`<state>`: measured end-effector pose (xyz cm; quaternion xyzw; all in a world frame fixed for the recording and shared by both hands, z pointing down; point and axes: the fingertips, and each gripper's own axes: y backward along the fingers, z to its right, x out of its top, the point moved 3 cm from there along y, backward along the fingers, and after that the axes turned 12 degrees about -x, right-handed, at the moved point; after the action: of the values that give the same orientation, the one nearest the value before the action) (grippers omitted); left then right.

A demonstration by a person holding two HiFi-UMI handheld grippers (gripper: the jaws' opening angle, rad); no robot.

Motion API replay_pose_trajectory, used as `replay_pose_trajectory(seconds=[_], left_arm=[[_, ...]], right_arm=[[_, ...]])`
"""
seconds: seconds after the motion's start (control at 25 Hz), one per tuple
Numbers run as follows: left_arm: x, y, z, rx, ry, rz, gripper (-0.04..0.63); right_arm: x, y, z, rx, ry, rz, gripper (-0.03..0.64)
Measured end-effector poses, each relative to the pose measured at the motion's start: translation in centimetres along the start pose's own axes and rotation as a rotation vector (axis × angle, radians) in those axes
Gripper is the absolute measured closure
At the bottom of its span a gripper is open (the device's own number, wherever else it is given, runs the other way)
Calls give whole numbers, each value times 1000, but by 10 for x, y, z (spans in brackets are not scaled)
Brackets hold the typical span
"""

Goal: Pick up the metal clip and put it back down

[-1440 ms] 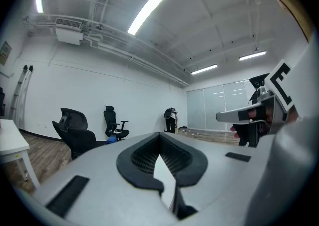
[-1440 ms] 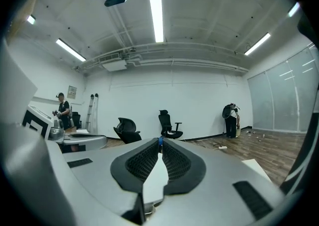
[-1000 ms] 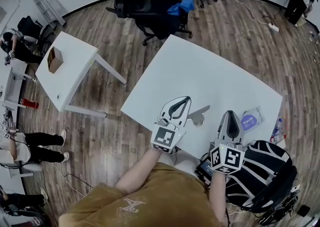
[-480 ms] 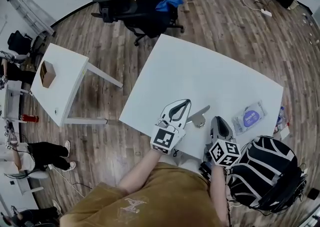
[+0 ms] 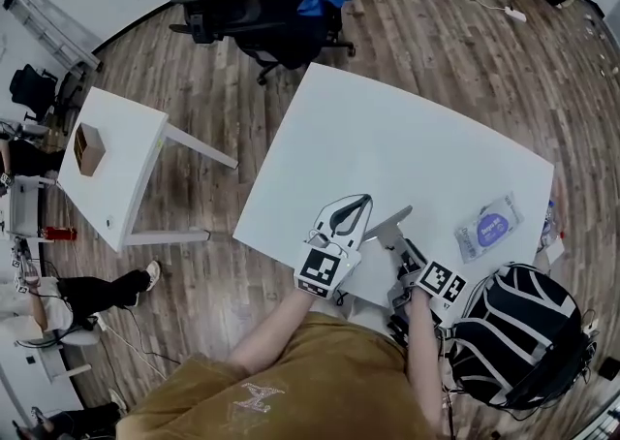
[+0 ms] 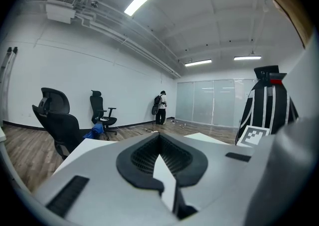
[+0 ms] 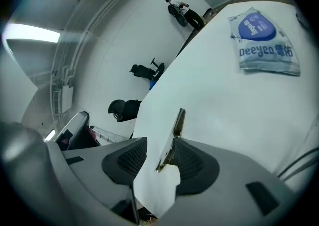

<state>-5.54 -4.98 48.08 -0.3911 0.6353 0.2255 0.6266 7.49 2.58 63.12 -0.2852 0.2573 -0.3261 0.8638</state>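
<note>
Right tongs (image 7: 160,140) have just been opening, straddling the metal clip (image 7: 177,123) on the worktop (image 7: 224,110), ready to grab; left tongs (image 6: 159,138) clenched, empty.

my right gripper (image 5: 400,246) has come down fast from standing tall over the near edge of the table (image 5: 387,138), rolled onto its side n now lies low on it. jaws were shut b4, have just been opening, n i now see the metal clip (image 7: 173,133) between them, not gripped.

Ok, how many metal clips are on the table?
1. The metal clip lies near the white table's front edge, left of the wipes pack. More may be hidden at that edge.
</note>
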Motion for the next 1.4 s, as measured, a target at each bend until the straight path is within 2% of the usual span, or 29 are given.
replay_pose_trajectory(seconds=[0.64,0.84,1.0,1.2,1.4], left_arm=[[-12,-15,-4,-18,18,-39,597],[-12,-16,-6,-16,17,-45,597],[-12,-17,-6,-17,20,-49,597],[-13,-19,-6,-15,17,-55,597],[-16,-19,-7,-13,18,-67,597]], right_arm=[[-3,-26,24,-106,-111,-97,461],[-7,-27,21,-93,-106,-138,460],[-13,-31,24,-69,-175,-160,460],[-13,-36,23,-63,-190,-170,462],[-11,-41,18,-23,-240,-186,518]])
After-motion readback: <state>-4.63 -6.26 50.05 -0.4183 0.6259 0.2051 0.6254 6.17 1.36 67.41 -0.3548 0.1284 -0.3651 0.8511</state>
